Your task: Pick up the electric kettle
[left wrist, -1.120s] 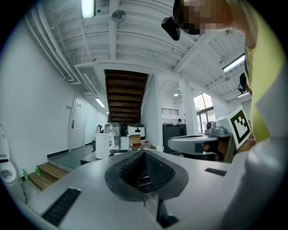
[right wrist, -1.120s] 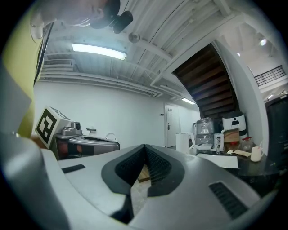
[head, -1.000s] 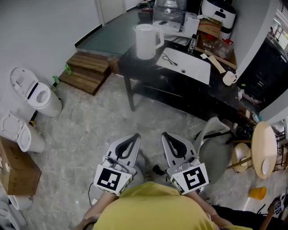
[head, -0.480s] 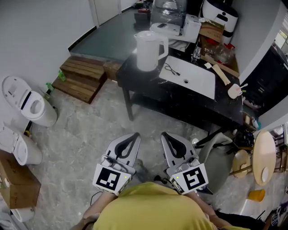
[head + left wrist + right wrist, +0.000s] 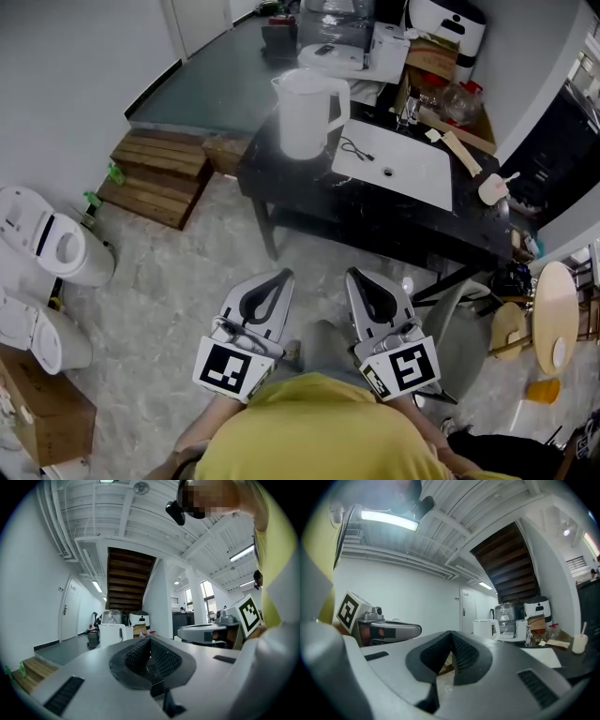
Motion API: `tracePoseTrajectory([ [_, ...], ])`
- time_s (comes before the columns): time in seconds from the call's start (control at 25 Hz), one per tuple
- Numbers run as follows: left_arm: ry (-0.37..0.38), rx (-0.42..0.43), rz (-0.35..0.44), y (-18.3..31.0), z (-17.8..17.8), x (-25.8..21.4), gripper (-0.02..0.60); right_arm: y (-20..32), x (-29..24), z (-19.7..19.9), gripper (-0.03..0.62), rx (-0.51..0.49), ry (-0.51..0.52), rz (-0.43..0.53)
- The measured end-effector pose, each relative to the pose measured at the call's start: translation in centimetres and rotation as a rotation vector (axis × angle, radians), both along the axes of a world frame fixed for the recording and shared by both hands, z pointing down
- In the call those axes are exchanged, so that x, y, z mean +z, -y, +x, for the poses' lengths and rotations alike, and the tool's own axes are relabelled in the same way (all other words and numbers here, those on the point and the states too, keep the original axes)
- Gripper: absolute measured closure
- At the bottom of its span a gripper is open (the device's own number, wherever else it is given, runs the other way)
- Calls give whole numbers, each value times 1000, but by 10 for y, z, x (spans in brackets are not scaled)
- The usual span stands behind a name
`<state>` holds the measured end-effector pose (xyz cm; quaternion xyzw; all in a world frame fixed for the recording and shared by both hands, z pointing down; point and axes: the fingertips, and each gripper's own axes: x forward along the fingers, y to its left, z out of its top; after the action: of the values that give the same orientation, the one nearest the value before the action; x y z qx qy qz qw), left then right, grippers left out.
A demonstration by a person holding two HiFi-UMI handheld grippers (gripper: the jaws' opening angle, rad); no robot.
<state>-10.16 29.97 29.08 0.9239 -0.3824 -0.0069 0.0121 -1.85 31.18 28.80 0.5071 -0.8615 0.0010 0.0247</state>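
The white electric kettle [image 5: 307, 111] stands upright at the left end of a black table [image 5: 375, 216], its handle to the right. It also shows far ahead in the left gripper view [image 5: 111, 633] and in the right gripper view [image 5: 483, 627]. My left gripper [image 5: 279, 278] and right gripper [image 5: 356, 277] are held side by side close to my body, over the floor and short of the table. Both are shut with nothing between their jaws. They point level toward the table.
A white sheet [image 5: 394, 164] with a black cord lies on the table beside the kettle. Wooden utensils [image 5: 455, 145] and boxes sit at the back. Wooden steps [image 5: 155, 173] are at the left. White bins [image 5: 52, 248] stand by the left wall, a stool [image 5: 553, 319] at the right.
I have walked forward: the table and kettle sit lower and closer in the head view. Both grippers stay shut and side by side.
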Motion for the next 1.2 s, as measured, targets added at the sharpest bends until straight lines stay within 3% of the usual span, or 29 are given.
tracePoseTrajectory([
  [0.6, -6, 27, -23, 60, 2, 12, 572, 58, 12, -3, 577, 8, 8, -8],
  [0.96, -2, 34, -29, 127, 9, 22, 572, 132, 16, 4, 577, -16, 10, -10],
  [1.2, -53, 28, -23, 183, 24, 14, 572, 191, 16, 16, 577, -44, 5, -15],
])
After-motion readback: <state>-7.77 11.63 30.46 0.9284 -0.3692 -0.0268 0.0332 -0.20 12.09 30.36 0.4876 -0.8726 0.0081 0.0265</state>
